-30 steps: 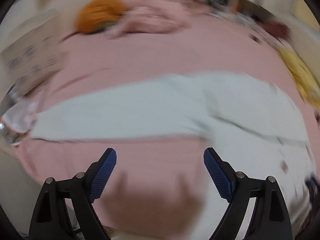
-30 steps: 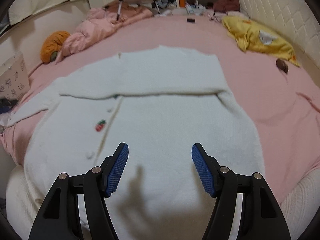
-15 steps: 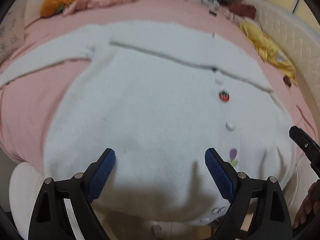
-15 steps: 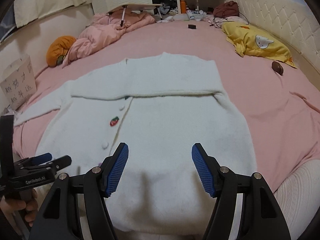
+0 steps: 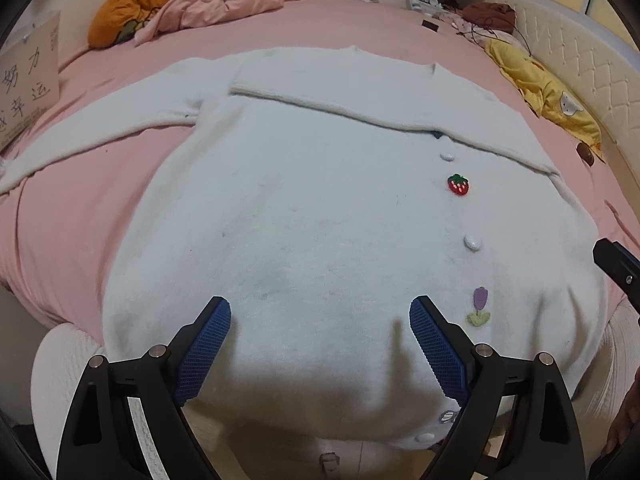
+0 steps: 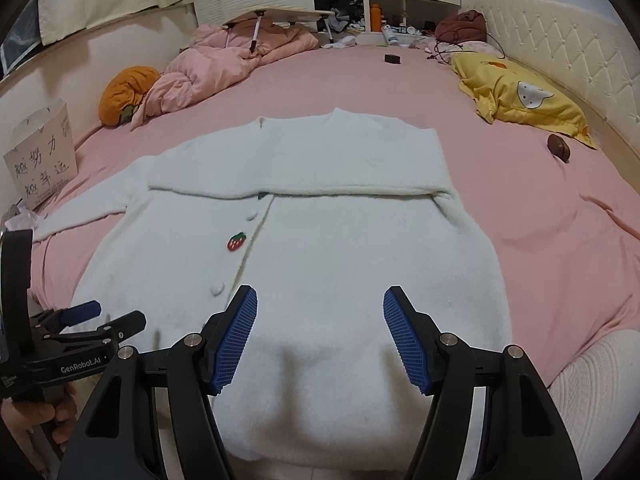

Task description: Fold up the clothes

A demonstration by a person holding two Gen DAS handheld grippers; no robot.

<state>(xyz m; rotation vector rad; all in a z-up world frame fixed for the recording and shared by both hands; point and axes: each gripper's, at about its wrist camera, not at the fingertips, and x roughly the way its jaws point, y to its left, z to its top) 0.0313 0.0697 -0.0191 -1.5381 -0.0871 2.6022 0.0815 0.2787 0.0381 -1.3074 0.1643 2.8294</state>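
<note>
The white cardigan [image 6: 320, 240] lies flat, buttoned, on the pink bed [image 6: 540, 208], its hem at the near edge and its neckline pointing away. One sleeve is folded across the chest; the other stretches sideways. Only the left wrist view shows its tulip patch [image 5: 480, 306]. Left gripper [image 5: 320, 344] and right gripper [image 6: 320, 336] hover above the hem, fingers apart, empty.

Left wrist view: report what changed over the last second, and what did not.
The left gripper swung from the outstretched sleeve and bare pink sheet to the cardigan body near its hem, and now also shows at the right wrist view's left edge. Nothing was gripped or released. The right gripper barely shifted; both stay open, and the cardigan lies as before.
</note>
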